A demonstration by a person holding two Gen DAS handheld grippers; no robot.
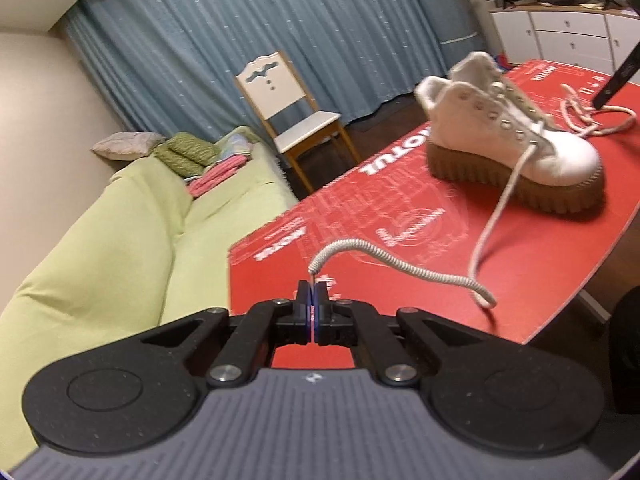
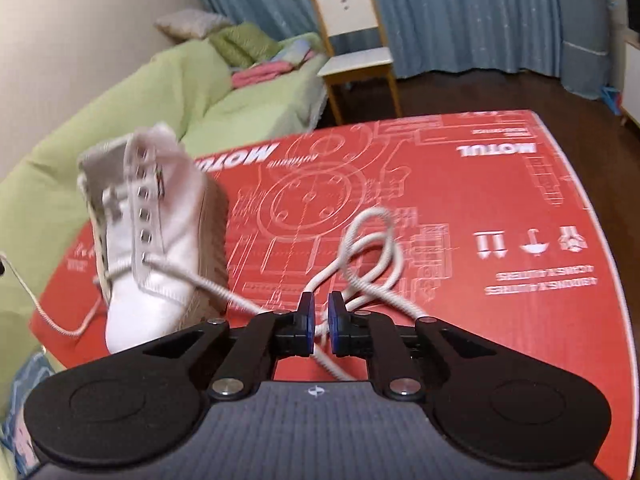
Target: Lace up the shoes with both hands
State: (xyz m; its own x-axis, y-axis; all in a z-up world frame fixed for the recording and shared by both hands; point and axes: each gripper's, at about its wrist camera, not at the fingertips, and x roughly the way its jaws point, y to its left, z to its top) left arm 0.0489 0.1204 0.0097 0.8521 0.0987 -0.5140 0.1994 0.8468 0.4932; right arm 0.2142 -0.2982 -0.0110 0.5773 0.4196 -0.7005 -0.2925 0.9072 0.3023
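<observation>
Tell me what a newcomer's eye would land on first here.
The white shoe with its tan ridged sole, standing on the bright red printed board. Then the left gripper, shut on the lace tip in the foreground, and the lace's loose loops lying beyond the right gripper.

Ahead of the gripper and to its left lies a sofa (image 1: 132, 216) under a light green cover, with a grey pillow (image 1: 124, 145), green folded cloth (image 1: 184, 152) and pink folded cloth (image 1: 218, 174) piled at its far end. Farther ahead, just beyond the sofa's end, a wooden chair (image 1: 288, 116) with a white seat and back stands on the dark wooden floor (image 2: 460, 94). Blue-grey curtains (image 1: 280, 28) hang behind it. Far ahead to the right stands a white cabinet with drawers (image 1: 560, 38).
</observation>
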